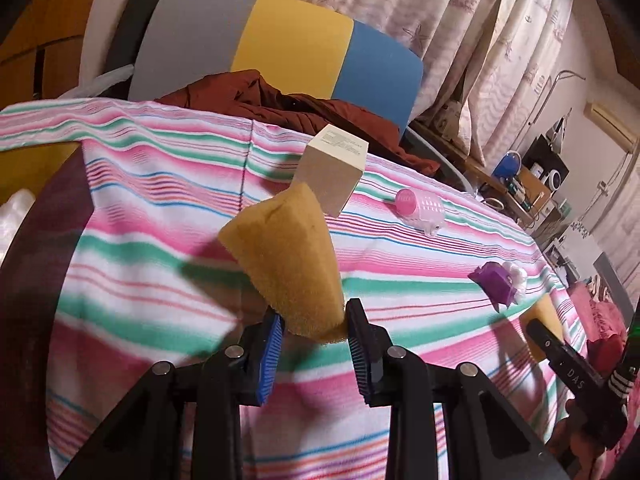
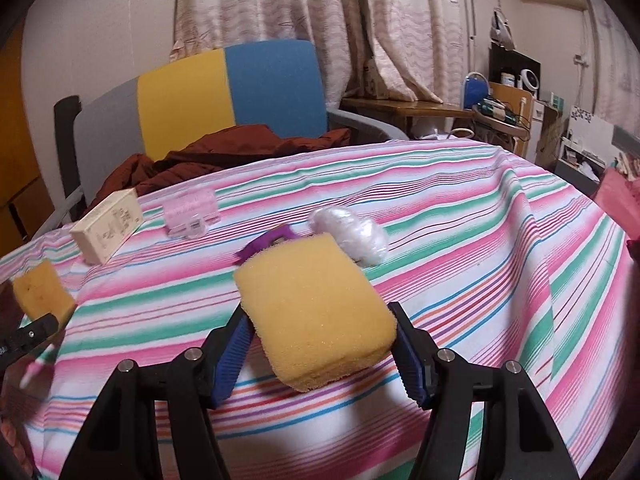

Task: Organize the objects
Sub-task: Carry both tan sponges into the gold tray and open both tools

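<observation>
**Two sponges held above the striped cloth**

The left gripper (image 1: pixel 314 326) pinches a yellow sponge (image 1: pixel 282 256) by its lower corner, at the centre of the left wrist frame and clear of the striped cloth (image 1: pixel 140 216). The right gripper (image 2: pixel 320 334) clamps a second sponge (image 2: pixel 312 312) across its width, low in the centre of its frame. A cream box (image 1: pixel 334 168) stands just above the left sponge, a pink container (image 1: pixel 420 208) to its right.

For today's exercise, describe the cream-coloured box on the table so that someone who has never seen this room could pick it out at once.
Start at the striped tablecloth and go to its far edge, in front of the grey, yellow and blue chair. The cream box lies there beside a pink translucent container. It is the only hard-edged rectangular carton with dark print; the yellow sponges are soft and plain.
</observation>
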Motion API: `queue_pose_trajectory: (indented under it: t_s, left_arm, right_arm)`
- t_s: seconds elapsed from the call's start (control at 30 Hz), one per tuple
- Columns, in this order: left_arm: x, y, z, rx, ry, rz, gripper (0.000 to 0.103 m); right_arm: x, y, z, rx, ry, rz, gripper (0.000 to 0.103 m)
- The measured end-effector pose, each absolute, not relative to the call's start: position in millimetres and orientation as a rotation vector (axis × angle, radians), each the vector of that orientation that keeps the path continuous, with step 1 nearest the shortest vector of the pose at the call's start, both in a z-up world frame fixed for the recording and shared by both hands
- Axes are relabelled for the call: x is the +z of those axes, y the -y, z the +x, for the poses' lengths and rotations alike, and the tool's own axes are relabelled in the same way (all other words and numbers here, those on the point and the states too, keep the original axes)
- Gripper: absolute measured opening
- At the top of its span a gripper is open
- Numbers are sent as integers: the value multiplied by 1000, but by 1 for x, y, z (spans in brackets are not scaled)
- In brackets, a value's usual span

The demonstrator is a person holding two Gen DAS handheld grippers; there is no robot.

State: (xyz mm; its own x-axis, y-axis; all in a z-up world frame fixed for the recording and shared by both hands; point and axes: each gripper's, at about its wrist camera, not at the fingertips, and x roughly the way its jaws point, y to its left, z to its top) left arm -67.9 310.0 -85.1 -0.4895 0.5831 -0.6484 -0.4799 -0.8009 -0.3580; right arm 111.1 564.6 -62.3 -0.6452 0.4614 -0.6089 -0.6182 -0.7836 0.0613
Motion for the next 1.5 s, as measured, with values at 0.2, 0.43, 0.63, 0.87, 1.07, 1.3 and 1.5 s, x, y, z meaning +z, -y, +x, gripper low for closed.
queue_pose_trajectory:
  t_s: [0.2, 0.43, 0.63, 0.87, 1.07, 1.3, 1.5]
  left_arm:
    - [-90, -300, -73, 2208, 260, -1108, 38]
    - [-84, -314, -80, 2221, 175, -1151, 45]
    - [-88, -304, -98, 2208, 308, -1143, 45]
    - [-92, -295, -96, 2223, 356, -1091, 37]
    - [-88, -288, -81, 2222, 316, -1062, 37]
    - [-82, -265, -56, 2161, 321, -1067, 37]
    - [-57, -241, -24, 2115, 285, -958, 37]
  right_arm:
    - [-63, -537, 115, 2434, -355, -770, 66]
    - [-64, -521, 109, 2449, -307, -772, 66]
    - [-68, -519, 110, 2448, -322, -776, 66]
    - [-73, -520, 111, 2442, -344, -797, 66]
    - [-72, -514, 115, 2441, -351, -789, 66]
    - [-67, -495, 110, 2491, -466, -811, 66]
    - [-53, -458, 98, 2594, -477, -815, 66]
